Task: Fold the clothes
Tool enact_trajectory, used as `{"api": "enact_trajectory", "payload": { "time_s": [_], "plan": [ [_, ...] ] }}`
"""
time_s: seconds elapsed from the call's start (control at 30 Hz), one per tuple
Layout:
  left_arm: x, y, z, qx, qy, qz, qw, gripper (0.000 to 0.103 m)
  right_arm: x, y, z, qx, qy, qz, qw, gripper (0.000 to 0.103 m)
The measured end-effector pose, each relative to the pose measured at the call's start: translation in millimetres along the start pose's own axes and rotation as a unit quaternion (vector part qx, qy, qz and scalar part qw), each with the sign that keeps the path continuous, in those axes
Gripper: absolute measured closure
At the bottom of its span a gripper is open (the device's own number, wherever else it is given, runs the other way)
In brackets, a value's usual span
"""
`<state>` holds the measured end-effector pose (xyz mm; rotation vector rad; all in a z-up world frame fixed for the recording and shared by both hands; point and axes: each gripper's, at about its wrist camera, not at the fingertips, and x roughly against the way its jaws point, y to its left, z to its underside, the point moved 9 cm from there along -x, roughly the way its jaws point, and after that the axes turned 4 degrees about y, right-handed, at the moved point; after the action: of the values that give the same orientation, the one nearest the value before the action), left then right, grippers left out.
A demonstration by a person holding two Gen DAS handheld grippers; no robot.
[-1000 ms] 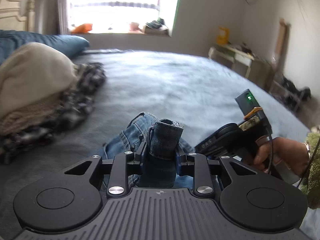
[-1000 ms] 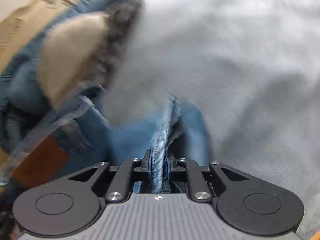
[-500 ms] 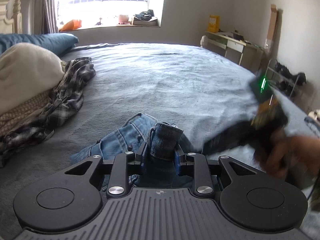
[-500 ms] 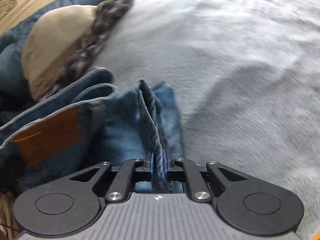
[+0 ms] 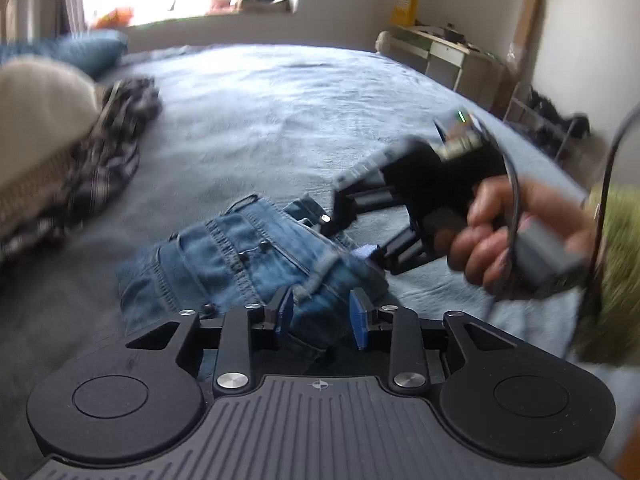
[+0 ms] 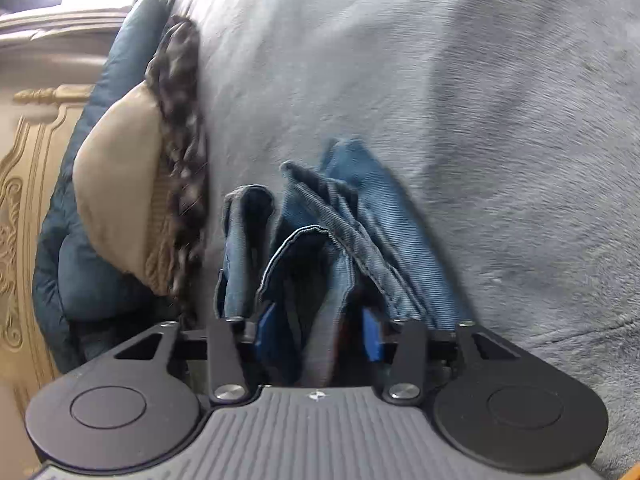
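A folded pair of blue jeans (image 5: 240, 256) lies on the grey-blue bedspread (image 5: 280, 112). My left gripper (image 5: 321, 316) straddles the near end of the jeans. Its jaws are opening, and the denim sits slack between the blue pads. A hand (image 5: 500, 240) holds my right gripper (image 5: 350, 236), which reaches in from the right onto the jeans' far edge. In the right wrist view the jeans (image 6: 360, 208) stand in loose folds between the parting pads of my right gripper (image 6: 319, 330), with a gap beside the right-hand pad.
A pile at the left holds a beige sweater (image 5: 36, 120) and a plaid shirt (image 5: 116, 140), with a blue pillow (image 5: 80, 50) behind. A desk (image 5: 440, 52) and a shoe rack (image 5: 552, 120) stand by the right wall. A carved headboard (image 6: 24, 160) borders the bed.
Both grippers' jaws have spread apart from the denim they were pinching. The jeans bundle has sagged from upright to lower and flatter. The right gripper has rolled and come in over the jeans.
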<state>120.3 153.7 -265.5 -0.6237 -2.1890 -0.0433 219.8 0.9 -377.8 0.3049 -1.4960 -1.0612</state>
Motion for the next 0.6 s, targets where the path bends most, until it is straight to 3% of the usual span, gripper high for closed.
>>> {"api": "enact_trajectory", "payload": {
  "time_s": [0.1,0.17,0.27,0.37,0.47,0.53,0.6],
  "plan": [
    [3,29,-30,0.044,-0.01,0.007,0.999,0.061,1,-1,9,0.015,-0.007,-0.005,1.0,0.065],
    [-18,48,-57,0.052,-0.001,0.017,0.9985,0.054,1,1,10,0.033,-0.011,0.002,0.999,0.065],
    [-72,73,-91,0.09,0.065,0.048,0.9927,0.052,3,9,10,0.068,-0.019,0.019,0.997,0.066],
    [-119,83,-115,0.143,0.155,0.06,0.9756,0.052,3,11,12,0.095,-0.028,0.034,0.994,0.067],
    [-135,65,-132,0.111,0.19,0.041,0.9747,0.051,4,11,13,0.108,-0.036,0.042,0.993,0.067],
    [-143,52,-137,0.063,0.209,-0.004,0.9759,0.045,5,11,14,0.111,-0.04,0.043,0.992,0.067],
    [-158,44,-132,0.036,0.24,-0.045,0.9691,0.045,5,12,15,0.113,-0.043,0.045,0.992,0.067]
  ]
}}
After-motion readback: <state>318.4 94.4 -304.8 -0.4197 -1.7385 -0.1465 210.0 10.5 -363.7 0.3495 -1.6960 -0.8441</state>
